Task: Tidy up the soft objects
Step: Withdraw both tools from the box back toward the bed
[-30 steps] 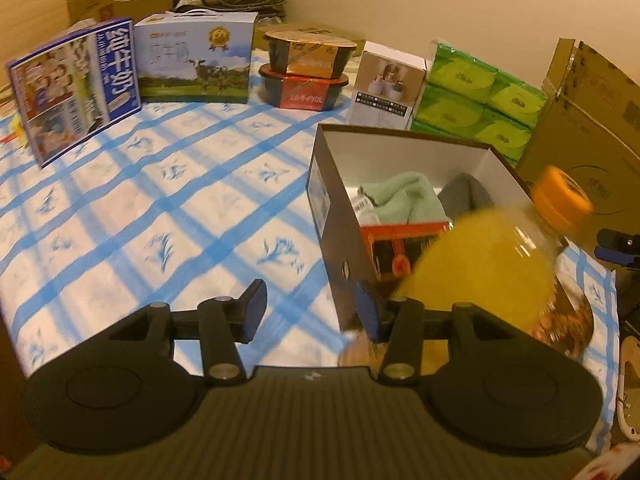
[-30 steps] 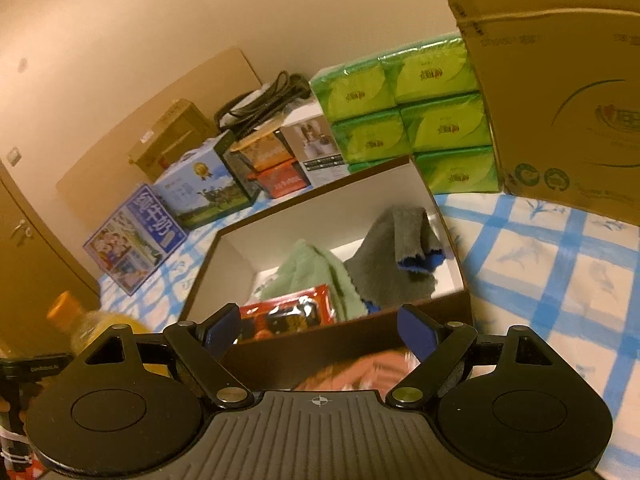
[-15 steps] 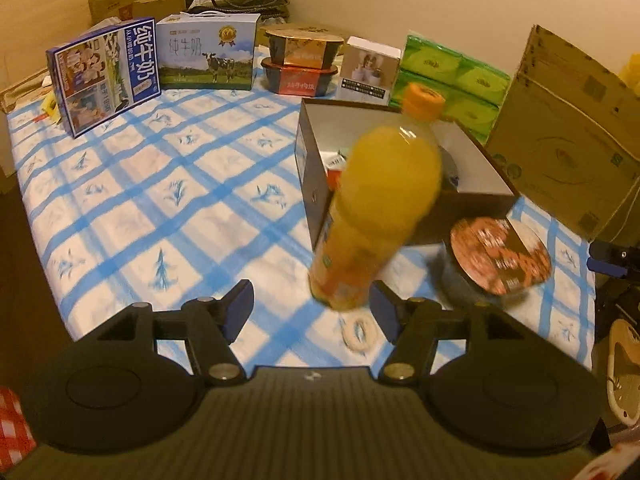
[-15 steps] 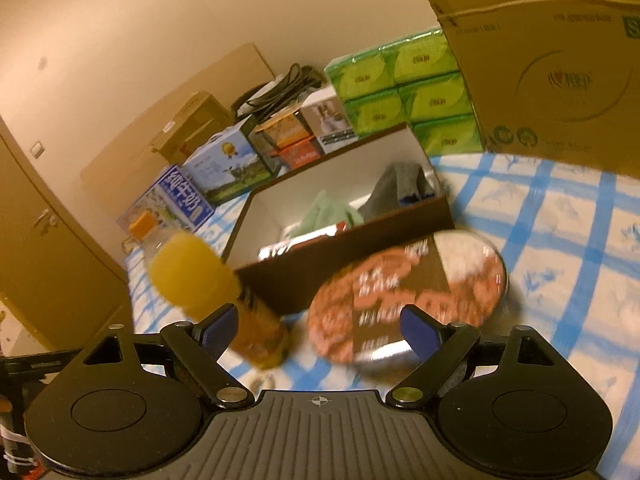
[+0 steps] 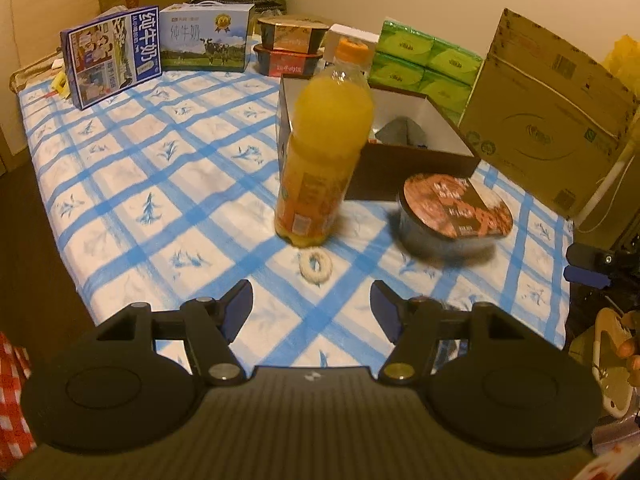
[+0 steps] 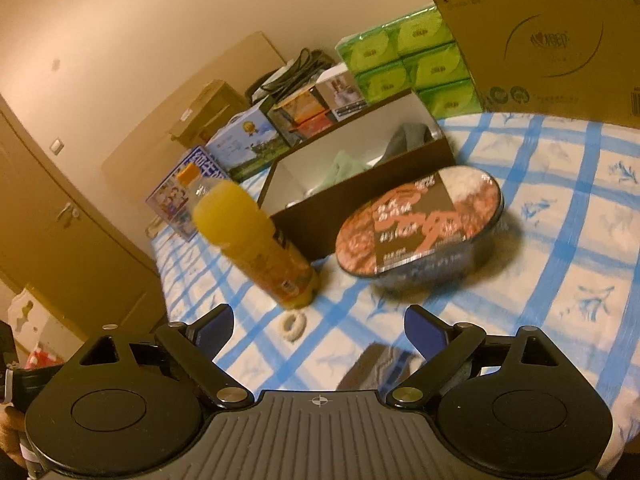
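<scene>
A dark open box (image 5: 416, 156) (image 6: 344, 200) stands on the blue-checked cloth and holds a grey cloth (image 5: 400, 130) (image 6: 408, 138) and a pale green cloth (image 6: 340, 166). A small white fuzzy ring (image 5: 316, 267) (image 6: 293, 326) lies on the cloth in front of an upright orange juice bottle (image 5: 324, 148) (image 6: 256, 240). My left gripper (image 5: 311, 310) is open and empty, just short of the ring. My right gripper (image 6: 318, 328) is open and empty, above a dark flat thing (image 6: 372, 366) near the table's edge.
A round noodle bowl (image 5: 456, 212) (image 6: 420, 220) sits right of the bottle. Milk cartons (image 5: 112, 56), stacked food tubs (image 5: 290, 50), green tissue packs (image 5: 424, 64) (image 6: 408, 56) and a big cardboard box (image 5: 552, 120) (image 6: 540, 40) line the far side.
Both grippers have pulled back from the box toward the table's near edge. The bottle, bowl and white ring have come into view in front of them.
</scene>
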`<state>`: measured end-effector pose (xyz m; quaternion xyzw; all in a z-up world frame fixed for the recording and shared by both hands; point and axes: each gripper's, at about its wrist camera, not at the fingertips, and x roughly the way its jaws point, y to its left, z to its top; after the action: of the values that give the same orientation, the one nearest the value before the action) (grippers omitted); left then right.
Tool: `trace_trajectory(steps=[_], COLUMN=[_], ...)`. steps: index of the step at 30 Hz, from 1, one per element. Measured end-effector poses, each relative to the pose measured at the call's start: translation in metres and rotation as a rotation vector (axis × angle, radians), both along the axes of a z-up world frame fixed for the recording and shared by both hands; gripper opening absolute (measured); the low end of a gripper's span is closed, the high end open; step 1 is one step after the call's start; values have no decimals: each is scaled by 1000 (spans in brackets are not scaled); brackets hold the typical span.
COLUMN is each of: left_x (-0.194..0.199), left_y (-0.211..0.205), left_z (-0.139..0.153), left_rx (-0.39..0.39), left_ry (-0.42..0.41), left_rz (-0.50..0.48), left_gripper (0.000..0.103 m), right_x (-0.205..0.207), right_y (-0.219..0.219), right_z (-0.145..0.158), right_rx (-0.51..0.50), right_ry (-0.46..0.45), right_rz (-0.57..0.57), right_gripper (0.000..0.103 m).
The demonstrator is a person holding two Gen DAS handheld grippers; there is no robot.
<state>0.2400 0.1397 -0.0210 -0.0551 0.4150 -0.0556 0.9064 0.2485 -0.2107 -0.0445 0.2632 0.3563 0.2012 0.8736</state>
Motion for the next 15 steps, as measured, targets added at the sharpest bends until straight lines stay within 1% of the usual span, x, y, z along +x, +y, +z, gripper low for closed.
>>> trace_trajectory(steps=[5, 10, 13, 15], left_x=[-21, -34, -40, -44], left_y=[-12, -26, -35, -41], left_z=[-8, -20, -29, -36], left_rx=[-8, 8, 12, 30], left_ry=[20, 48, 69, 82], left_rz=[5, 10, 1, -8], left_gripper=[62, 62, 62, 62], right_x=[-20, -38, -47, -52], right_y=[8, 15, 21, 24], right_z=[-7, -23, -32, -38], right_rx=[-82, -140, -203, -236], right_ry=[-4, 10, 24, 29], right_rz=[37, 61, 78, 93], right_gripper=[92, 92, 92, 92])
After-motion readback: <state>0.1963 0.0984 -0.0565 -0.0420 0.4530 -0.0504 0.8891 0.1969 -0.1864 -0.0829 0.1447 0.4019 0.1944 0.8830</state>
